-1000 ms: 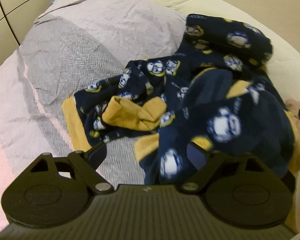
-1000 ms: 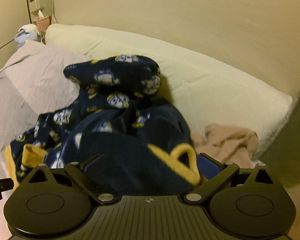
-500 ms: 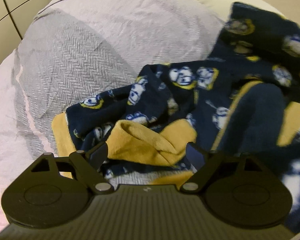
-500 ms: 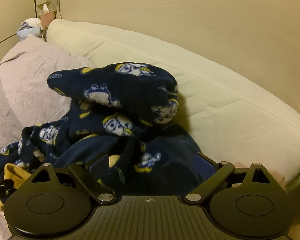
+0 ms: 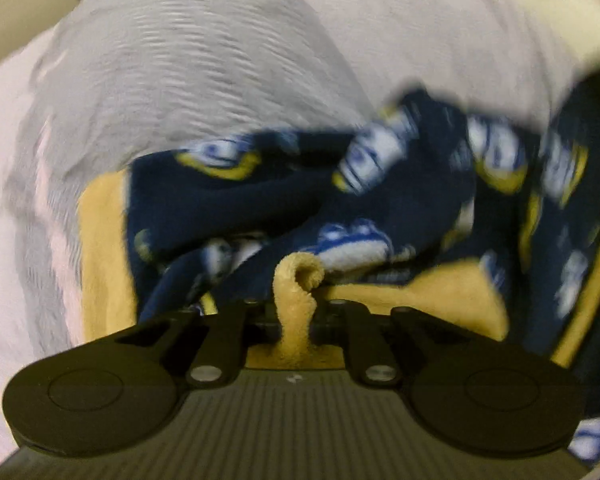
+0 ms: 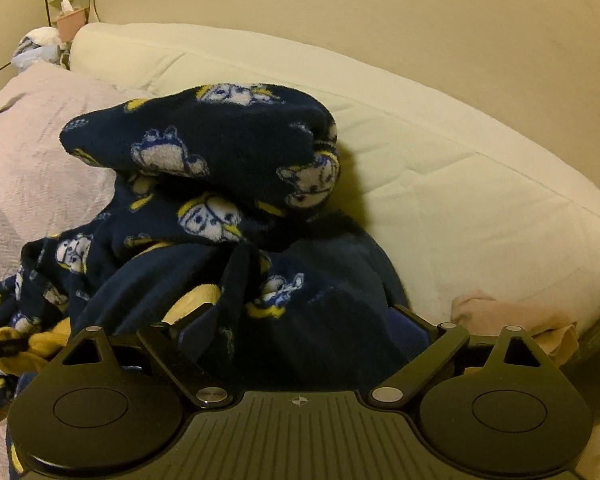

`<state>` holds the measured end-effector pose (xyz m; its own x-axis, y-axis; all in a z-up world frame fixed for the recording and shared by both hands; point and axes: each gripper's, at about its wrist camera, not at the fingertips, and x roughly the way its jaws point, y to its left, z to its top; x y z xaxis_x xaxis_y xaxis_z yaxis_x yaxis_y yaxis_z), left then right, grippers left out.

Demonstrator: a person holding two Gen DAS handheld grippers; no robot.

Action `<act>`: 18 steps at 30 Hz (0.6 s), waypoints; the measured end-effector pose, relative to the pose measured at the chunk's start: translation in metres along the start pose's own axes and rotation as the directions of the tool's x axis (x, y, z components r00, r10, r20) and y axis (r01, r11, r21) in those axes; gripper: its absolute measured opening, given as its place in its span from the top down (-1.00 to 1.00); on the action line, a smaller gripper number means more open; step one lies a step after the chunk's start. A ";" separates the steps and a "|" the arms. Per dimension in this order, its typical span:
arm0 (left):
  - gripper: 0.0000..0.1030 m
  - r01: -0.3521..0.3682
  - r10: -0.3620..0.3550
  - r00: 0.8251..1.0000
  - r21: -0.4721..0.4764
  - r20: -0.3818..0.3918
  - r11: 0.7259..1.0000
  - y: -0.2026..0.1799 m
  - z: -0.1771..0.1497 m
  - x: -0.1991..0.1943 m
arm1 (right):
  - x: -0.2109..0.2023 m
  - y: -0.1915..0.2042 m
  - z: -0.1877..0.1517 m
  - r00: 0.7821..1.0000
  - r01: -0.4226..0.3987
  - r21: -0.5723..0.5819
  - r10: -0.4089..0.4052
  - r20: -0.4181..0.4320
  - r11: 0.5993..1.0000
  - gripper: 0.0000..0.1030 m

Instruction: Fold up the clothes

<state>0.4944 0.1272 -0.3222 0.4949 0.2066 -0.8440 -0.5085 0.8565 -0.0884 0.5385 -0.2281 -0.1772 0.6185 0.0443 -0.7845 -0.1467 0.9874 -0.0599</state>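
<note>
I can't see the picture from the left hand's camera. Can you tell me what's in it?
The left gripper has its jaws closing on a curled yellow cuff of a navy fleece garment printed with white cartoon figures. The garment lies crumpled on a grey bedspread, and the picture is blurry.

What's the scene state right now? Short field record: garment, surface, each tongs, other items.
garment: navy fleece garment with cartoon print and yellow lining, crumpled in a heap
surface: grey herringbone bedspread; cream mattress edge behind
left tongs: jaws closing, pinching a curl of the yellow cuff
right tongs: open, navy fabric bunched between the fingers, pads not pressing it
other items: pink cloth at the right, beside the garment
image quality: left wrist view motion-blurred
</note>
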 end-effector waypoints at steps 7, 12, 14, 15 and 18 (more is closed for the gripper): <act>0.83 -0.159 0.193 0.964 -0.184 0.183 0.970 0.120 -0.044 -0.150 | -0.027 0.004 0.007 0.999 0.003 0.000 -0.003 0.036 1.000 -0.83; 0.83 -0.321 0.429 0.861 -0.362 0.274 0.875 0.210 -0.080 -0.290 | -0.059 0.014 0.011 0.996 -0.039 -0.002 0.039 0.083 0.999 -0.84; 0.83 -0.368 0.520 0.799 -0.437 0.303 0.821 0.234 -0.095 -0.343 | -0.078 0.025 0.011 0.991 -0.071 -0.025 0.073 0.109 0.997 -0.83; 0.83 -0.388 0.562 0.764 -0.470 0.317 0.793 0.244 -0.105 -0.370 | -0.088 0.030 0.010 0.988 -0.088 -0.038 0.092 0.121 0.995 -0.83; 0.83 -0.432 0.678 0.649 -0.568 0.343 0.701 0.273 -0.134 -0.451 | -0.119 0.052 0.002 0.969 -0.191 -0.104 0.205 0.136 0.976 -0.83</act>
<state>0.0381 0.2049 -0.0370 0.2183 0.8777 -0.4266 -0.9702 0.2422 0.0017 0.4588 -0.1815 -0.0858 0.6746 0.2657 -0.6887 -0.3416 0.9394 0.0279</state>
